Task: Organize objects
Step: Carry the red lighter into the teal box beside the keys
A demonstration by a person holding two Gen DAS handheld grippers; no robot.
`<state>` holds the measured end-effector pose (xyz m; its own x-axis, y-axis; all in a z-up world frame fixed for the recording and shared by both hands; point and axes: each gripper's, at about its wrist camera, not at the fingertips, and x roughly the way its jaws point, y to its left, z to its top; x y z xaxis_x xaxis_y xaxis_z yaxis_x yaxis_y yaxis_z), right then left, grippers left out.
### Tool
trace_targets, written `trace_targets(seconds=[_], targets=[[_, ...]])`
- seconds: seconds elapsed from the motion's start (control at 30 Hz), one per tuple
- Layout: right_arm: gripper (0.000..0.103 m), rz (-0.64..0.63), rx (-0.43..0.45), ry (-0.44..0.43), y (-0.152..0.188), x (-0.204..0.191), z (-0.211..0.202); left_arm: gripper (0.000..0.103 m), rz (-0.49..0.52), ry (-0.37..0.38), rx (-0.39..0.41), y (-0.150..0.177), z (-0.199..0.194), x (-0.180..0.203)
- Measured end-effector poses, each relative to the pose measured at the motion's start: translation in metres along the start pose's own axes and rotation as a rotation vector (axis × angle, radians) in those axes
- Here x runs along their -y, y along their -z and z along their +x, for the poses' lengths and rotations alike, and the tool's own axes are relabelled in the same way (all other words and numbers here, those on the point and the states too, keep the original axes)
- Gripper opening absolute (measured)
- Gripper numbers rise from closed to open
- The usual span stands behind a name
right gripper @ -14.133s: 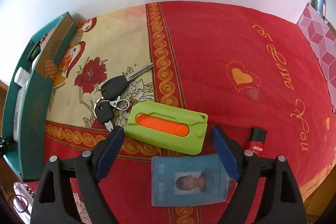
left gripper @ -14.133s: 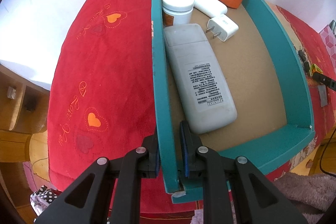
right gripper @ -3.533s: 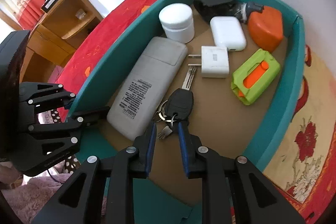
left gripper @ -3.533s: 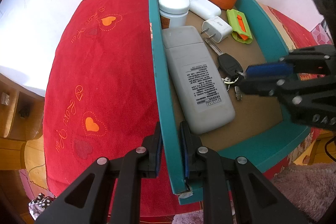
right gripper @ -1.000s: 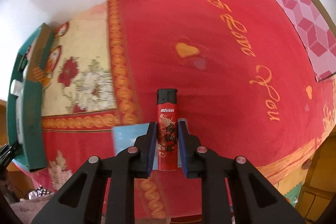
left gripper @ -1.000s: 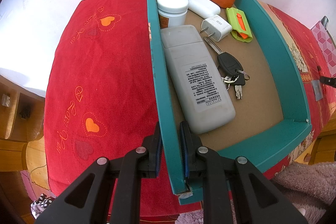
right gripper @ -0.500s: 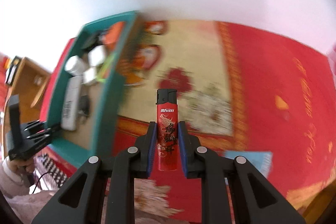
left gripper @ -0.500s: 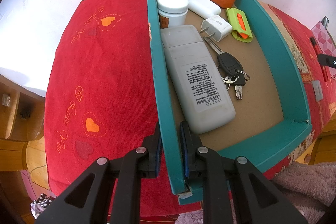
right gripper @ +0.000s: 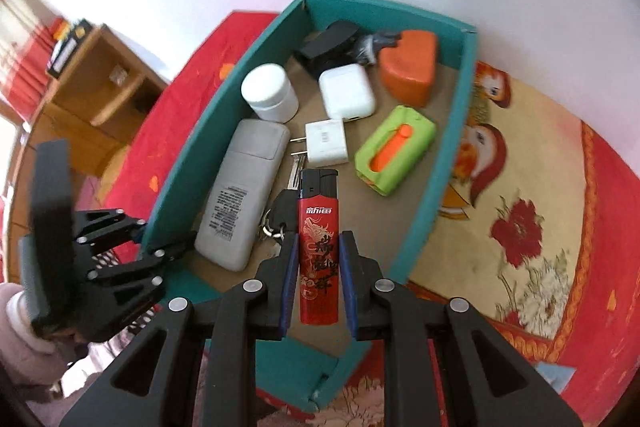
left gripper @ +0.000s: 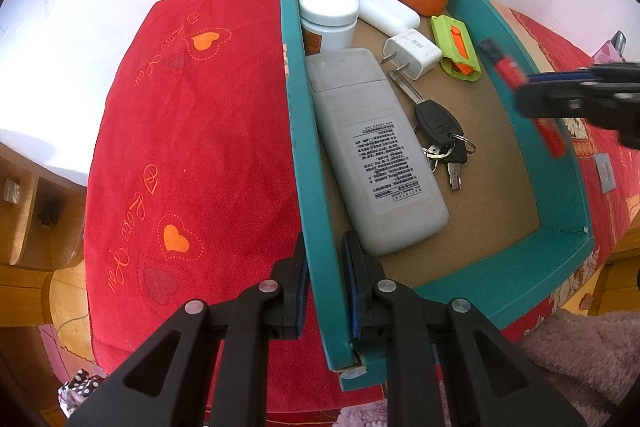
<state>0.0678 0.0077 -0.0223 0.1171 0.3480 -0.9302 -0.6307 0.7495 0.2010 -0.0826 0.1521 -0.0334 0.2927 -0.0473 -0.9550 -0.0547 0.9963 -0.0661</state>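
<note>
the right tongs (right gripper: 319,269) are clamped on a red lighter (right gripper: 319,247), gripping its lower body from both flat sides, black cap pointing forward. the lighter hangs above the teal box (right gripper: 442,163), roughly over the car key bunch (right gripper: 280,215), not touching anything inside. the left tongs (left gripper: 325,291) are pinched together on the box's near side wall, 1 finger outside and 1 inside, which looks like steadying it.

the lighter is likely light, rigid and smooth plastic, so it could slide or twist in the pads; a grip on the wide flat faces near the middle, as here, seems the safest hold.

outward in the box lie a grey remote (left gripper: 376,155) along the left wall, a white plug adapter (right gripper: 325,143), a green and orange cutter (right gripper: 394,151), a white jar (right gripper: 270,93), a white case (right gripper: 346,91) and an orange case (right gripper: 408,69). bare cardboard floor shows between the keys and the right wall, probably room for the lighter. the box sits on a red cloth (left gripper: 192,147) over the worktop.
</note>
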Motion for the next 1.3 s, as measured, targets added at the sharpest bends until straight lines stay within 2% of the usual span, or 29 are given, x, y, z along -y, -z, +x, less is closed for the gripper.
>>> trace_targets(seconds=[0.07,0.43,0.57,0.7,0.87,1.13,1.2,1.27,1.3], targets=[[0.021,-0.017,-0.033,0.037,-0.005,-0.003,0.012,0.015,0.003,0.000,-0.001,0.000,0.000,0.000],[0.021,-0.050,-0.156,0.109,-0.017,-0.006,0.055,0.015,0.006,0.003,0.000,-0.002,0.000,0.000],[0.021,-0.137,-0.189,0.128,-0.022,-0.013,0.070,0.015,0.006,0.002,0.000,-0.002,0.000,0.000],[0.021,-0.235,-0.209,0.165,-0.030,-0.018,0.080,0.015,0.005,0.002,0.000,-0.002,0.000,0.000],[0.021,-0.295,-0.206,0.171,-0.038,-0.019,0.086,0.015,0.005,0.001,0.000,-0.002,0.000,0.000],[0.022,-0.301,-0.183,0.156,-0.038,-0.007,0.089,0.015,0.006,0.001,-0.001,-0.002,0.000,0.000],[0.027,-0.291,-0.180,0.150,-0.038,-0.001,0.085,0.015,0.006,0.001,-0.001,-0.002,0.000,0.000],[0.038,-0.275,-0.167,0.127,-0.032,0.005,0.073,0.015,0.005,0.001,0.000,-0.002,0.000,0.000],[0.039,-0.265,-0.159,0.119,-0.032,0.004,0.070,0.015,0.005,0.000,0.000,-0.002,0.000,0.000]])
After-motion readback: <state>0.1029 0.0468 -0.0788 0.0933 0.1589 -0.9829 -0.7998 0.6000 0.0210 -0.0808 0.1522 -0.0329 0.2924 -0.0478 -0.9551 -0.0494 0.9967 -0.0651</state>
